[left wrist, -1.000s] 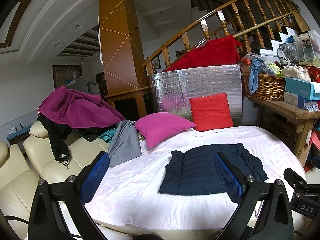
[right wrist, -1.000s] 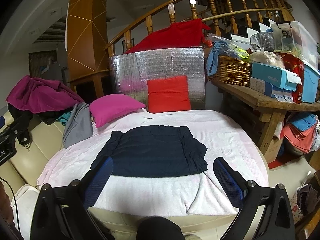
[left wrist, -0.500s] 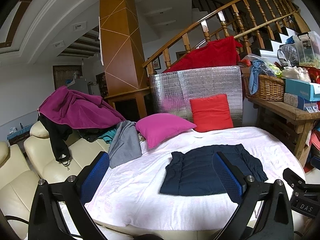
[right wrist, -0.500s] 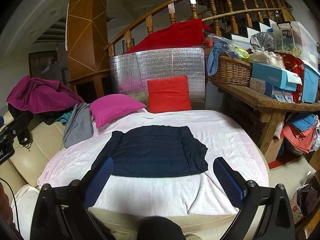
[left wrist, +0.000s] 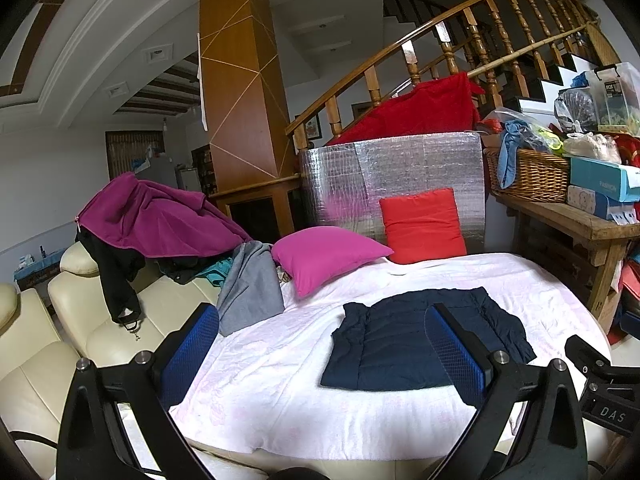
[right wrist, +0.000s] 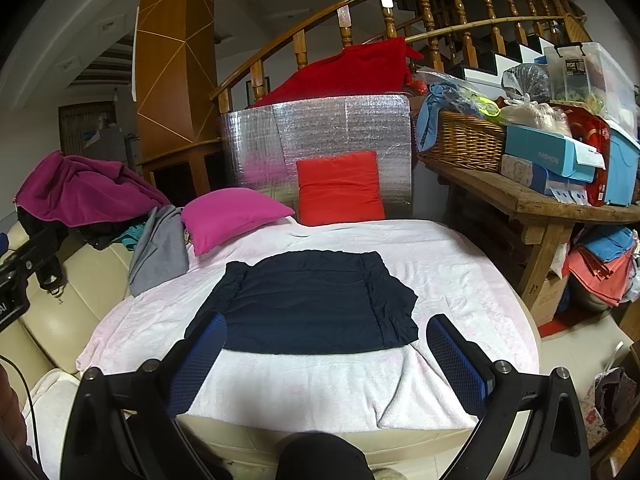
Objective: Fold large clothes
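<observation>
At the near edge, the left tongs [left wrist: 320,354] and the right tongs [right wrist: 326,354] hover with their blue-padded fingers spread wide, holding nothing. Just beyond them a dark navy garment [right wrist: 308,306] lies flat, folded into a rough rectangle, on the pale pink blanket [right wrist: 460,280] that covers the round table [right wrist: 320,434]; it sits a little toward the near side of the middle. Left of it, a grey garment [right wrist: 160,250] drapes from the cream sofa [left wrist: 80,320] onto the blanket's edge. Farther back, a magenta cushion [right wrist: 232,214] and a red cushion [right wrist: 340,188] rest at the far edge, the red one leaning on a silver foil panel [right wrist: 320,128]. Far left, a purple fleece [left wrist: 156,216] is heaped on the sofa back. Far right, a wooden bench [right wrist: 540,200] carries a wicker basket [right wrist: 464,140] and boxes.
</observation>
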Available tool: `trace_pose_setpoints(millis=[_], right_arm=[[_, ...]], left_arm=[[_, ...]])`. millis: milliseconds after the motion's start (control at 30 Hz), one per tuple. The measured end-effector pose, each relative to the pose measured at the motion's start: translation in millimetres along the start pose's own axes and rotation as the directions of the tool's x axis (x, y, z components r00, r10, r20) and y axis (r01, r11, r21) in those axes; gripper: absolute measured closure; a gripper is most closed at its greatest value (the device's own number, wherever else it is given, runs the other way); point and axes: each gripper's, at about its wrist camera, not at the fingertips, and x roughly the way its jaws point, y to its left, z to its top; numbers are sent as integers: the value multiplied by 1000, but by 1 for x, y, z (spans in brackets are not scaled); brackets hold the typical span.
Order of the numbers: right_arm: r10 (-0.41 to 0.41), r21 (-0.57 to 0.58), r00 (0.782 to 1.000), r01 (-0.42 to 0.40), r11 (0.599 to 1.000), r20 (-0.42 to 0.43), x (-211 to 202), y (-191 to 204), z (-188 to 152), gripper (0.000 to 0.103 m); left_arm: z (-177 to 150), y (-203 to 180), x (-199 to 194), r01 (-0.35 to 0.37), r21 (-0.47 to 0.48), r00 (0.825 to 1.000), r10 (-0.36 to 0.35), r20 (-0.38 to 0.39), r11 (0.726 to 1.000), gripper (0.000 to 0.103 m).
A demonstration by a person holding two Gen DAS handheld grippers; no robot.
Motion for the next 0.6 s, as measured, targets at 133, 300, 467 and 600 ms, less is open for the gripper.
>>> trace_pose_setpoints(millis=[133,300,467,600], right_arm=[[-1,-1,1000,1,1000,3,0,-1,0,1],[-2,-3,1000,2,1000,2,1,0,0,1],[1,-6,1000,-1,1000,2,0,-1,0,1],[4,-6,1000,-4,1000,1,1,0,0,1]], left_arm=[[0,1,0,-2,-3,1000,2,-1,1000,1],[-2,1,0,-1,-6,1000,1,-3,1000,1],[-2,2,0,-3,-7,1000,3,-3,1000,1],[-2,2,0,-5,-8,1000,5,-6,1000,1]])
